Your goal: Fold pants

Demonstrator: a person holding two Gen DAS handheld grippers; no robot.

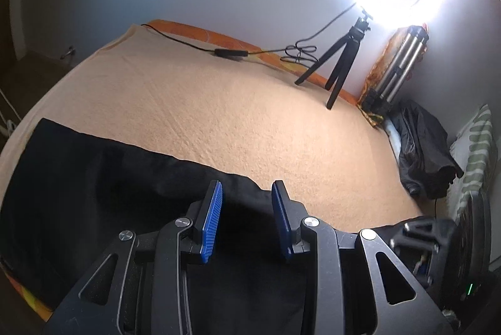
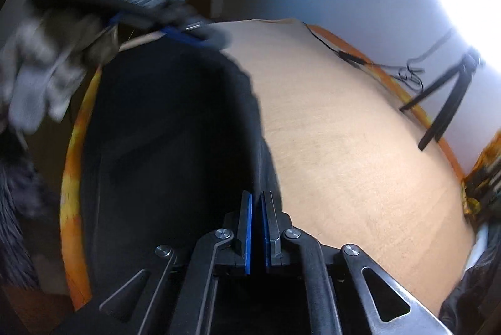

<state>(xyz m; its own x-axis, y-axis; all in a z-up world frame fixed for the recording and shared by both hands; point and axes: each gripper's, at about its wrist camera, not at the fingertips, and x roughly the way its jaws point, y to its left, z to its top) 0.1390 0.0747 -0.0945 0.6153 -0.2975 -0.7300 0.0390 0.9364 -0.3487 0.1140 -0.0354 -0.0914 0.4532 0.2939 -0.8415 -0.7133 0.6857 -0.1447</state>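
Black pants point(image 1: 94, 178) lie flat on a peach blanket point(image 1: 219, 103) covering a bed. In the left wrist view my left gripper point(image 1: 247, 188) is open, its blue pads above the far edge of the pants, holding nothing. In the right wrist view the pants point(image 2: 162, 131) stretch away on the left half of the bed. My right gripper point(image 2: 256, 197) is shut on the pants' edge, black cloth pinched between its blue pads. The left gripper point(image 2: 175, 28), held in a gloved hand point(image 2: 34, 84), shows blurred at the far end of the pants.
A ring light on a small black tripod point(image 1: 341, 59) stands at the bed's far edge, with a cable and inline switch point(image 1: 231, 53). A silver tripod point(image 1: 397, 65) and a dark bag point(image 1: 422, 153) sit at the right. An orange sheet edge point(image 2: 75, 147) borders the bed.
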